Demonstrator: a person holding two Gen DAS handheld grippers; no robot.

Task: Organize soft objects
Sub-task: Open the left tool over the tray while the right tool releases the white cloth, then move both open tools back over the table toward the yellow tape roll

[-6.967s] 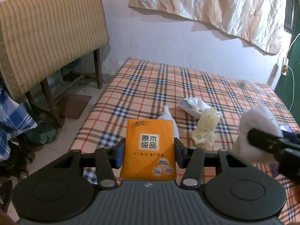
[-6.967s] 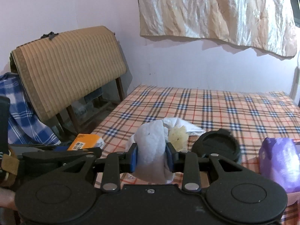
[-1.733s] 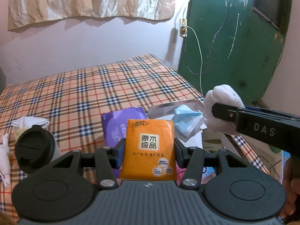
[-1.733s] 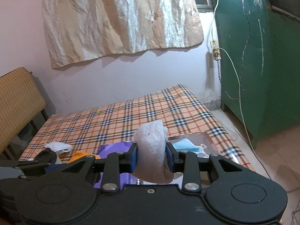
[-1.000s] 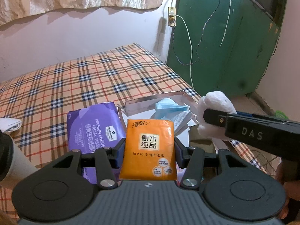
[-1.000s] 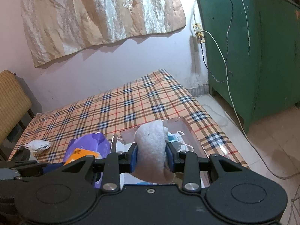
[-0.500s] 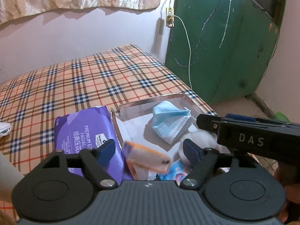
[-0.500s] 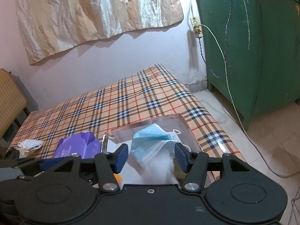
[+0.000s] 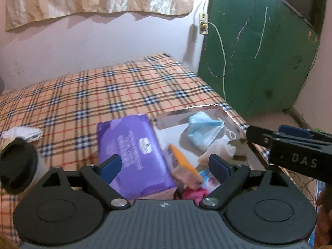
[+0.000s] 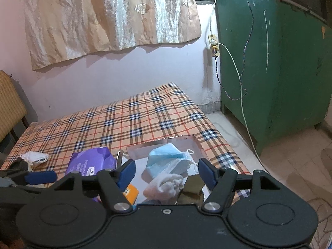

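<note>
My left gripper (image 9: 165, 166) is open and empty above a shiny open box (image 9: 186, 116) at the bed's near right corner. The orange tissue pack (image 9: 182, 169) lies tilted in the box, beside the purple tissue pack (image 9: 132, 151). My right gripper (image 10: 167, 173) is open and empty over the same box (image 10: 193, 140). The white cloth (image 10: 168, 183) lies in the box below a blue face mask (image 10: 166, 158). The mask (image 9: 203, 128) and the cloth (image 9: 217, 149) also show in the left wrist view, as does the orange pack (image 10: 130, 193) in the right wrist view.
A white mask (image 10: 34, 156) lies on the plaid bed (image 10: 134, 116) at the left. A black-lidded cup (image 9: 16, 166) stands at the left edge. A green cabinet (image 10: 280, 62) and a hanging cable (image 10: 234, 66) stand to the right.
Both grippers opened. The orange pack dropped from the left gripper and the white cloth from the right one; both now lie in the box. The grippers have lifted slightly.
</note>
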